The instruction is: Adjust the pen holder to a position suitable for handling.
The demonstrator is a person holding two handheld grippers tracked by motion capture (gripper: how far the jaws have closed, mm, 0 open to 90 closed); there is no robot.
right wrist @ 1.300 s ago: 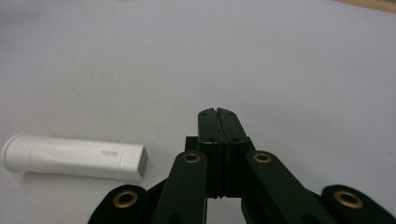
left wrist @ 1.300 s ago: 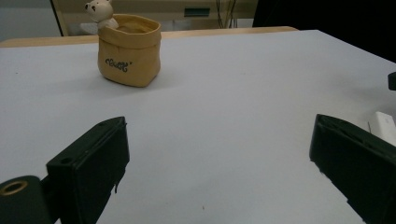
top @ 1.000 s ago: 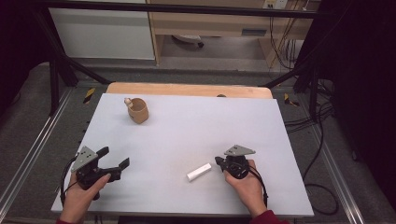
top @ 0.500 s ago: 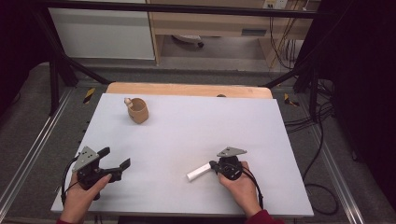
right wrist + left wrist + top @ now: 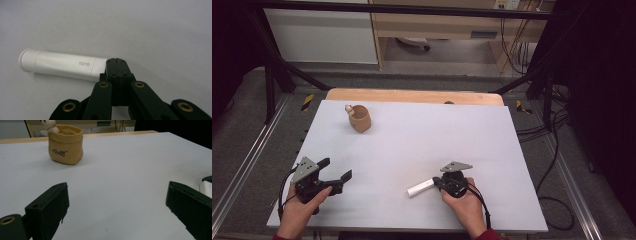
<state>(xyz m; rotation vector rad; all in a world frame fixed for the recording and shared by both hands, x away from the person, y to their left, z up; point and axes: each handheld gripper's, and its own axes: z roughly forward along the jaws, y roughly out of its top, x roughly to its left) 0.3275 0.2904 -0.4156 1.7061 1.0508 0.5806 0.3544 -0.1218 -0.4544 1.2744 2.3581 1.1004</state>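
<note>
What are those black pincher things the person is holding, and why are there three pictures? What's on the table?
Those are hand-held grabbers. A person holds one in each hand, and each has two black jaws that open and shut. One picture comes from a camera high above the light grey table. The other two come from small cameras riding on the grabbers, looking along their jaws. The left gripper has its jaws wide apart with nothing between them. The right gripper has its jaws shut together, their tips right beside one end of a white plastic tube lying flat on the table; it does not seem to hold it. Farther away stands a small tan sack-shaped pot with a little white figure at its rim.
</note>
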